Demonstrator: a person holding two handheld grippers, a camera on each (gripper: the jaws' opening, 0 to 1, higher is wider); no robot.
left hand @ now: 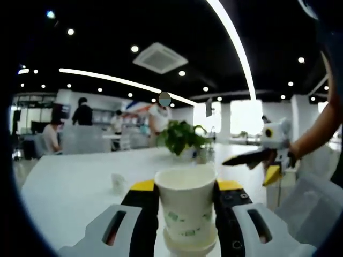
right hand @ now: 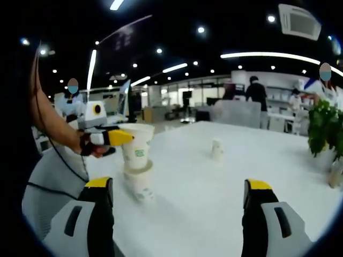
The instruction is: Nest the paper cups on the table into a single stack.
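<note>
Between the left gripper's (left hand: 186, 214) jaws, clamped tight, an upper paper cup (left hand: 186, 206) sits part-nested in a lower cup (right hand: 140, 184) on the white table (right hand: 225, 198). Press straight down, keeping rims level. Beyond that stack stands a lone small cup (right hand: 216, 149); the right gripper (right hand: 179, 206) hangs spread wide, holding nothing.

We see a white paper cup with green print (left hand: 186, 211), matt and smooth, at lower centre of the left gripper view. The white table (right hand: 225, 187) looks smooth, faintly glossy. The grey-and-black right gripper (right hand: 179, 214) seems matt plastic.
</note>
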